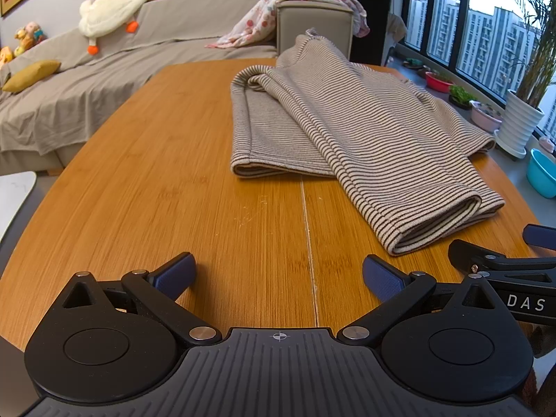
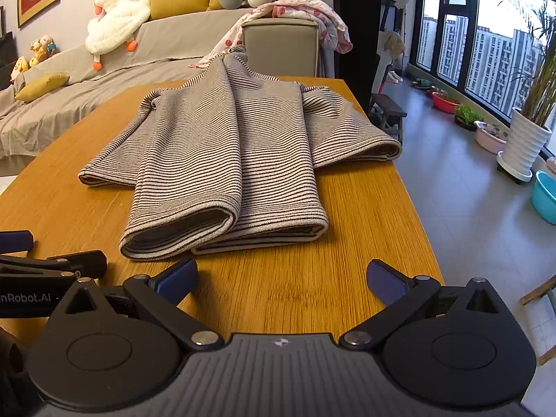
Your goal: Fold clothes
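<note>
A beige garment with thin dark stripes [image 1: 347, 132] lies partly folded on the wooden table [image 1: 173, 173], both sleeves laid lengthwise over the body with their cuffs toward me. It also shows in the right wrist view [image 2: 226, 160]. My left gripper [image 1: 278, 276] is open and empty, low over bare table, left of and nearer than the closest cuff. My right gripper [image 2: 281, 279] is open and empty, just short of the cuffs. Each gripper shows at the edge of the other's view, the right one [image 1: 504, 264] and the left one [image 2: 52, 267].
A grey sofa [image 1: 104, 69] with a plush goose [image 1: 111, 3], yellow cushions and a pink blanket stands behind the table. The table's right edge [image 2: 410, 208] drops to tiled floor with a white plant pot [image 2: 524, 146], basins and windows.
</note>
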The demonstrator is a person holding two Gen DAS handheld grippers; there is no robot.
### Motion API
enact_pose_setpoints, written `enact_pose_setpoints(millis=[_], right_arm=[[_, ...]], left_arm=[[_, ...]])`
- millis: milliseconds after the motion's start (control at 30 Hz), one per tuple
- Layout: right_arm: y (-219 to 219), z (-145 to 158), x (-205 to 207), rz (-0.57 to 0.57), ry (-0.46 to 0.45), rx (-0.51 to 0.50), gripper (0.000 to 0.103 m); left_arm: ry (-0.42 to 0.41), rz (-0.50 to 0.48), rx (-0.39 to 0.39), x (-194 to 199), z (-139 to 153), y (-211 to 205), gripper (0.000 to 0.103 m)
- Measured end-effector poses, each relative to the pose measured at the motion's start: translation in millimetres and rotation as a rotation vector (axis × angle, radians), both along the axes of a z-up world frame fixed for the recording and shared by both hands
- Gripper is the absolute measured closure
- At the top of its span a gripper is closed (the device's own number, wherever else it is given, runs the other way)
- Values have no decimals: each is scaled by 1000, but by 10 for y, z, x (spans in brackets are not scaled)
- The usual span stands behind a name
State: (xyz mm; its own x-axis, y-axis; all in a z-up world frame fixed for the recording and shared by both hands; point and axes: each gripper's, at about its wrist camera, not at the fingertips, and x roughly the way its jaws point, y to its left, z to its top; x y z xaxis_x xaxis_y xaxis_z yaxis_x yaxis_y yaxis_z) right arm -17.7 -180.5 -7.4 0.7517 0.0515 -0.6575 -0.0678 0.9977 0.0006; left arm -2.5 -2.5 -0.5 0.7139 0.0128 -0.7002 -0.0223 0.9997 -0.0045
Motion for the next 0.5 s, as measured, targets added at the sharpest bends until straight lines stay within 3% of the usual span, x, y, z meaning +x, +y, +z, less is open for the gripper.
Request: enact_pose_setpoints(millis=[500], right_arm=[[-2,-15,-28,4,-19,-2,0]], left_arm=[[-8,0,1,-5,-8,-1,0]])
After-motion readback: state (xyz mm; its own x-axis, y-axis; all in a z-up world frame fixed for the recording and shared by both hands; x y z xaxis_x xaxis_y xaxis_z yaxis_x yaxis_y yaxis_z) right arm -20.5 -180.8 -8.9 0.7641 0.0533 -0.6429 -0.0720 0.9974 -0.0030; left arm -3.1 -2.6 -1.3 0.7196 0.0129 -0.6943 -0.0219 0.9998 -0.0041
